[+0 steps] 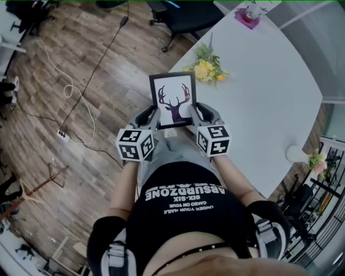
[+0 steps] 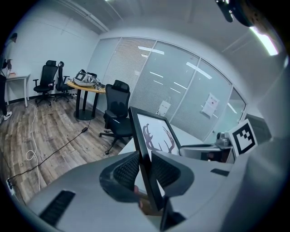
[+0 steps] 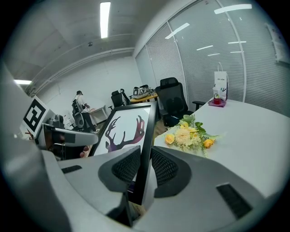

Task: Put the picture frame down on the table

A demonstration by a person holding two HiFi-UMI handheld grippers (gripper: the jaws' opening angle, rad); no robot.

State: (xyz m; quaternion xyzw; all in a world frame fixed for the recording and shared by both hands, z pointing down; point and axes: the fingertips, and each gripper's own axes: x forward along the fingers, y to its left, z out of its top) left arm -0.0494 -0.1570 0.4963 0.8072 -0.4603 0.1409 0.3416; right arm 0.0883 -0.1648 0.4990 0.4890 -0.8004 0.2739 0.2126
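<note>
A black picture frame (image 1: pixel 172 99) with a purple deer-antler print hangs in the air over the near edge of the white table (image 1: pixel 259 91), held between both grippers. My left gripper (image 1: pixel 152 115) is shut on the frame's left side; in the left gripper view the frame (image 2: pixel 152 136) stands edge-on between the pads (image 2: pixel 128 168). My right gripper (image 1: pixel 194 112) is shut on the frame's right side, and the right gripper view shows the frame (image 3: pixel 127 131) clamped edge-on between its pads (image 3: pixel 164 167).
A bunch of yellow flowers (image 1: pixel 207 67) lies on the table just beyond the frame. A pink-based gift bag (image 1: pixel 249 13) stands at the far end. A black office chair (image 1: pixel 183 16) and cables (image 1: pixel 75 102) are on the wooden floor to the left.
</note>
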